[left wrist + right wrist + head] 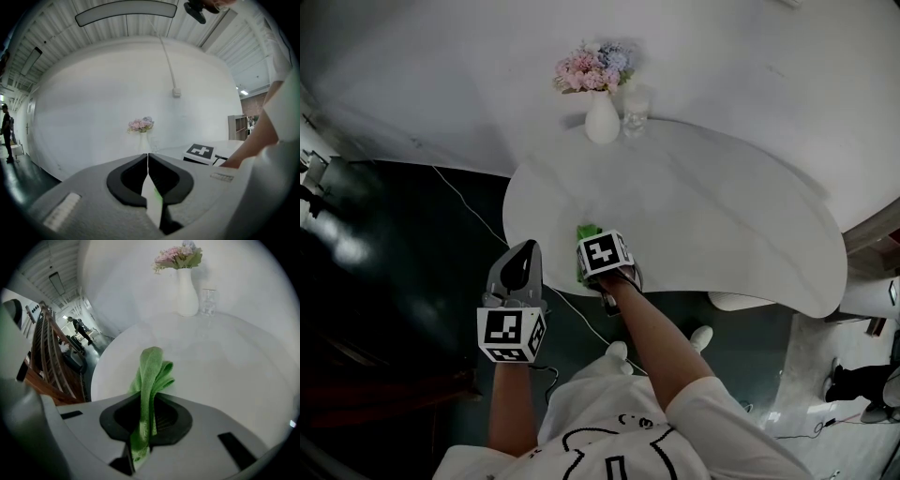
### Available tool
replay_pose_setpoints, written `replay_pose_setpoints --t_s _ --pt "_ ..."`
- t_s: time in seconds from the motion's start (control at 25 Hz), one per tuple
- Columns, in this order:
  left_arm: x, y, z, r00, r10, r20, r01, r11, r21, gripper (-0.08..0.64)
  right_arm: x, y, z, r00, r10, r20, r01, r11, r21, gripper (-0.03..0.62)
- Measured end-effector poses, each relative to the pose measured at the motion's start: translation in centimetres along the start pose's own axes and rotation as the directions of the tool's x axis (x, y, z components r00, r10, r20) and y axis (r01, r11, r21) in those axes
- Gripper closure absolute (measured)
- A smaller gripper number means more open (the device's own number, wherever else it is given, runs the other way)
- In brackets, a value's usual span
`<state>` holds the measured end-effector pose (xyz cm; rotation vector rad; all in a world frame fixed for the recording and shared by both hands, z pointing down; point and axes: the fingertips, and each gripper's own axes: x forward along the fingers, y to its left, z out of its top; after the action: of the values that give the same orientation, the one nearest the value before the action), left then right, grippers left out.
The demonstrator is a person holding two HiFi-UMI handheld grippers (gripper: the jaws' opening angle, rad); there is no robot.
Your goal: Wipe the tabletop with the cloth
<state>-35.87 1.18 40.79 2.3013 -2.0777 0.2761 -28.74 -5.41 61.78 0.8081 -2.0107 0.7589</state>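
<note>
A green cloth (151, 376) is pinched between the jaws of my right gripper (149, 401), which is shut on it; its free end droops onto the white round tabletop (225, 366). In the head view the green cloth (585, 234) shows just ahead of the right gripper (602, 258) at the table's near edge (581, 298). My left gripper (520, 267) hangs off the table to the left, over the dark floor. In the left gripper view its jaws (148, 164) are pressed together with nothing between them.
A white vase of pink and blue flowers (601, 111) and a clear glass (635, 108) stand at the table's far edge. A white cable (469, 206) runs across the dark floor on the left. A wooden stair rail (47, 357) and a distant person (79, 329) are off left.
</note>
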Motion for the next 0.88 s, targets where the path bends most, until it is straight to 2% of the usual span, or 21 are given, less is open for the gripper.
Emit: replay_pose_setpoints --t_s 0.88 --pt "2.2 -4.8 1.4 0.996 -0.081 0.022 0.081 0.997 0.014 0.541 -2.8 -6.3 -2.4 0.999 -0.044 0.014 0.043 0.998 0.042 0.546"
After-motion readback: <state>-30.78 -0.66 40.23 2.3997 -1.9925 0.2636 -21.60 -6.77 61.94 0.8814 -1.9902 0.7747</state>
